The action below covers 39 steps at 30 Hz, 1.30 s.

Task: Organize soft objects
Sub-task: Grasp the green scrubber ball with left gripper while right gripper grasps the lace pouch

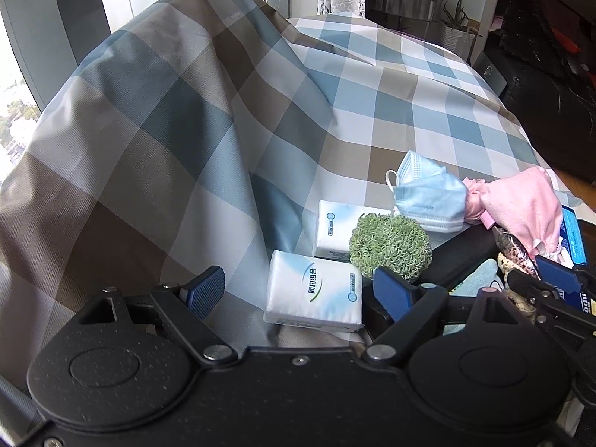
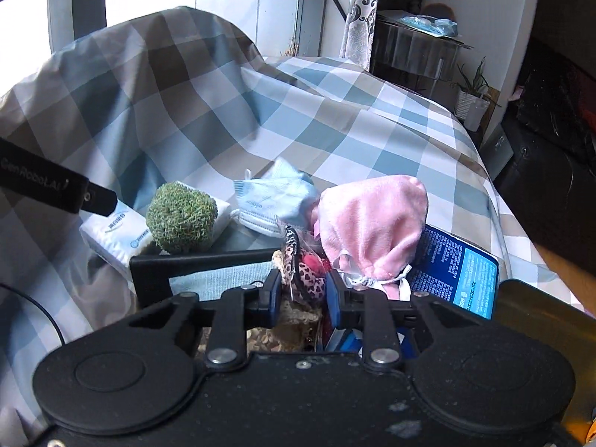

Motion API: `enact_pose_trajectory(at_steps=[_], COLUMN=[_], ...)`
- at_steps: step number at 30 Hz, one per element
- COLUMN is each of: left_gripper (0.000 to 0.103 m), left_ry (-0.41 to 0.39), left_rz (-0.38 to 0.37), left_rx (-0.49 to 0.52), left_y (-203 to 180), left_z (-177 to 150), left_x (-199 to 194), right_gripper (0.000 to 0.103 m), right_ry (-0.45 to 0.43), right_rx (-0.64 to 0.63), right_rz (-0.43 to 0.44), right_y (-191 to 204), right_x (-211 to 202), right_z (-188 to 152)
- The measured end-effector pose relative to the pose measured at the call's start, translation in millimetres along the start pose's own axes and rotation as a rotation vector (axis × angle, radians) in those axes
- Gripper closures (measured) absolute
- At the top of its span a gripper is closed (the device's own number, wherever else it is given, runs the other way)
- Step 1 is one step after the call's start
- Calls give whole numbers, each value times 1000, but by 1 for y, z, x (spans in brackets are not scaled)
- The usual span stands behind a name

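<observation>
Two white tissue packs lie on the checked bedcover; the near one (image 1: 314, 292) sits between the fingers of my open left gripper (image 1: 298, 290), the far one (image 1: 341, 229) behind it. A green fuzzy ball (image 1: 391, 247) (image 2: 181, 217) rests by them at the rim of a black bin (image 2: 193, 260). A blue face mask (image 1: 428, 197) (image 2: 273, 197) and a pink plush cloth (image 1: 521, 205) (image 2: 372, 219) lie beyond. My right gripper (image 2: 302, 292) is over the bin, its fingers narrowly apart around a leopard-print soft item (image 2: 307, 279).
A blue packet (image 2: 458, 272) lies at the bin's right. The checked duvet (image 1: 149, 111) rises in a big hump at the left by the window. Dark furniture (image 1: 551, 93) and a potted plant (image 1: 456, 26) stand past the bed's far edge.
</observation>
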State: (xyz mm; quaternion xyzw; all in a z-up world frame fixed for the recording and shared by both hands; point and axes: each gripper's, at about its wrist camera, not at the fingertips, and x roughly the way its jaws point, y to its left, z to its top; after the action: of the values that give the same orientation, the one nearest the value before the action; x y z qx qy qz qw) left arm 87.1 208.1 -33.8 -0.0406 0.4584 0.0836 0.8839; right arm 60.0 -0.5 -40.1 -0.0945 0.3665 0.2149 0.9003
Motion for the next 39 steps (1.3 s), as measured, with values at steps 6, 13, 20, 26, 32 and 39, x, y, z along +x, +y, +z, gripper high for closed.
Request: enact_pose_trajectory(at_steps=[6, 13, 20, 26, 32, 39], left_gripper=[19, 19, 19, 35, 47, 47], left_ry=[11, 26, 61, 106, 93, 44], left_rz=[-26, -50, -49, -41, -47, -19], left_rx=[12, 58, 86, 100, 58, 44], left_y=[-11, -39, -61, -73, -66, -57], left_z=[8, 18, 25, 24, 21, 30], left_x=[6, 22, 40, 56, 49, 14], right_gripper=[79, 79, 79, 78, 78, 79], right_ry=[-42, -51, -32, -41, -47, -77], right_rx=[66, 51, 85, 98, 119, 164], right_rz=[83, 133, 144, 160, 176, 208], right_y=[-4, 0, -8, -9, -10, -17], right_x=[-27, -53, -62, -72, -80, -100], right_z=[3, -10, -23, -29, -33, -36])
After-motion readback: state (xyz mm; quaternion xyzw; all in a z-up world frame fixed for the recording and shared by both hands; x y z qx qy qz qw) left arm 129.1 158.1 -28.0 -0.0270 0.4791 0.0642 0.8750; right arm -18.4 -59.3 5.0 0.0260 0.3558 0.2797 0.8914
